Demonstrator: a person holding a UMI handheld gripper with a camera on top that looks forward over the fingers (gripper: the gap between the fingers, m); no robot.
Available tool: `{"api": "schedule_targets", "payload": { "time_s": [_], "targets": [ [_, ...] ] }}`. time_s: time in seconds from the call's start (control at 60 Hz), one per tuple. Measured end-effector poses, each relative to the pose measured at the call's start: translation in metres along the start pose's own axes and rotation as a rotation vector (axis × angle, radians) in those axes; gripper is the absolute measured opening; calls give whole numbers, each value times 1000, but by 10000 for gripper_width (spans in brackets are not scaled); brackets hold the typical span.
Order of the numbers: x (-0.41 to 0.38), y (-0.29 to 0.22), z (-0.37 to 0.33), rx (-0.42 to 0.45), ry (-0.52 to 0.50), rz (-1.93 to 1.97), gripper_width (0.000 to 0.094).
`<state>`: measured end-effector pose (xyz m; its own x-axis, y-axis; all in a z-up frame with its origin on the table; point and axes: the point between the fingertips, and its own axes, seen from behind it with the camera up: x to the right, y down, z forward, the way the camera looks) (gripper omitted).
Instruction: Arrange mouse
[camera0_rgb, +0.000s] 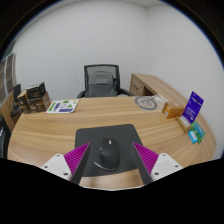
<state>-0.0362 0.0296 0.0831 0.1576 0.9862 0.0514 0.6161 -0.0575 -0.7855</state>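
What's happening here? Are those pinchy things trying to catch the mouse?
A person is holding tongs over a wooden desk. A black computer mouse sits on a dark mouse pad, right between the two open fingers, which are not squeezing it yet. Beyond the desk stands an empty office chair.

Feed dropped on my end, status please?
Gripper open. Mouse between the fingers, resting on the mousepad. Nothing in the way.

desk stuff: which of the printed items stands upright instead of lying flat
The purple card, standing on edge beyond the tongs near the desk's far side. The green leaflet and the small teal packet both lie flat on the wood.
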Motion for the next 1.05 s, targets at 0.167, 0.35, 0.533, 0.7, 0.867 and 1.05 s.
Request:
{"api": "schedule_targets", "payload": {
  "time_s": [0.167, 0.35, 0.533, 0.7, 0.867, 1.05],
  "targets": [
    [-4, -10, -110, 6, 0, -30, 859],
    [-9, -4, -227, 13, -7, -49, 861],
    [-17, 12, -311, 11, -15, -45, 860],
    [-22, 23, -349, 18, -30, -21, 859],
    [-15, 24, -357, 34, -13, -17, 859],
    [-19, 24, -362, 40, -29, -24, 859]
  ]
}}
